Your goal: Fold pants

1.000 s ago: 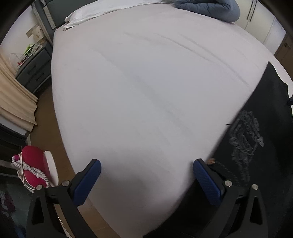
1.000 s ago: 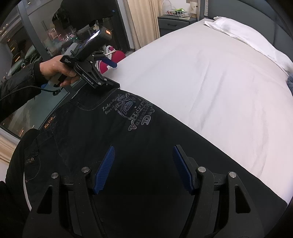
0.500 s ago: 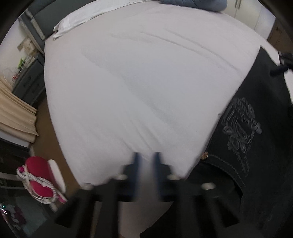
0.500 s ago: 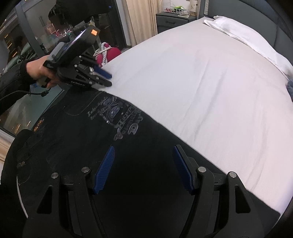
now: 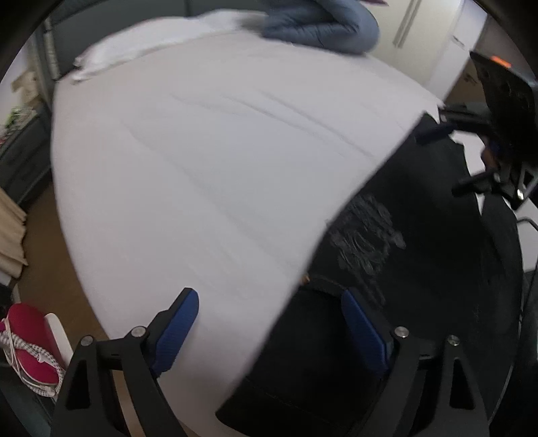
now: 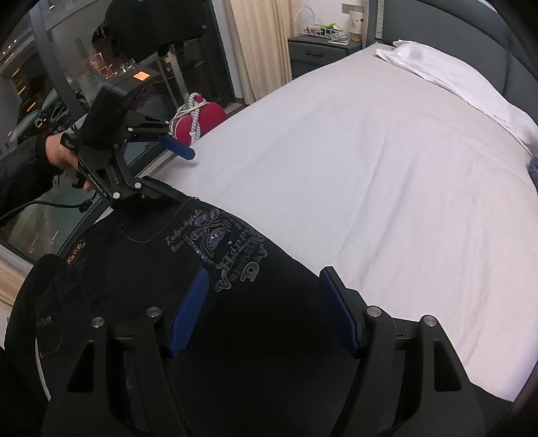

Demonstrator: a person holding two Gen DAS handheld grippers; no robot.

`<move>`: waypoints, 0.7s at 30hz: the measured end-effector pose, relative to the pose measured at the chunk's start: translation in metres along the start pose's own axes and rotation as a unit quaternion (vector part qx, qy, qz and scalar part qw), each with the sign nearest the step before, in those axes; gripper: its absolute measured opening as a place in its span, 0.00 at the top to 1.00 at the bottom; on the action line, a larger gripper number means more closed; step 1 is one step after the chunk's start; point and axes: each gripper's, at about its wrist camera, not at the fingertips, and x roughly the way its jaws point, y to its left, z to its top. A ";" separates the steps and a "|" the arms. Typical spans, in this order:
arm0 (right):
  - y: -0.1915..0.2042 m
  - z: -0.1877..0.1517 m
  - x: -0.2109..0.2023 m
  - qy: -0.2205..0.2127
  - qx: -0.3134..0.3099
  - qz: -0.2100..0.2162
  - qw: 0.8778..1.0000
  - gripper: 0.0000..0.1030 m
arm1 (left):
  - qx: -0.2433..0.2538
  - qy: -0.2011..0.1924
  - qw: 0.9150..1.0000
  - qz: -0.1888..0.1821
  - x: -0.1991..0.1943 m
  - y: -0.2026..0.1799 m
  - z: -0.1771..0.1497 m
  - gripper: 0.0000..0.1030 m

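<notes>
Item count, your two wrist views

You have one pair of black pants (image 6: 141, 285) at 7 o'clock on one white bed (image 6: 370, 188); two grippers, the left gripper (image 6: 175, 169) at 9 o'clock and the right gripper (image 6: 265, 309) at 6 o'clock, each with two blue pads; one white pillow (image 6: 447, 77) at 1 o'clock; one blue quilt (image 5: 322, 28) at 12 o'clock; one nightstand (image 6: 319, 53); one red bag (image 6: 205, 119).

Black pants (image 6: 141, 269) with grey lettering; white bedsheet (image 6: 370, 174); seemingly blue-grey blanket (image 5: 322, 27).
</notes>
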 end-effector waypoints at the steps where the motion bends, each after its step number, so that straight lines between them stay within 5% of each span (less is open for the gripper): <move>1: -0.001 0.001 0.000 -0.001 0.001 0.004 1.000 0.34 | 0.004 0.009 1.000 -0.018 0.001 -0.001 0.001 0.14; 4: -0.005 0.005 0.002 -0.004 0.001 0.011 1.000 0.34 | 0.017 0.042 0.997 -0.069 0.013 0.019 0.001 0.14; 10: -0.002 0.012 0.007 -0.003 -0.008 0.024 1.000 0.34 | 0.036 0.089 0.992 -0.079 0.032 0.009 -0.006 0.26; 13: -0.003 0.016 0.010 -0.002 -0.012 0.034 0.999 0.34 | 0.028 0.088 0.993 -0.067 0.021 0.005 -0.006 0.95; 21: 0.003 0.028 0.028 0.024 -0.037 0.046 0.998 0.34 | 0.071 0.037 0.997 -0.012 -0.008 -0.029 -0.024 0.96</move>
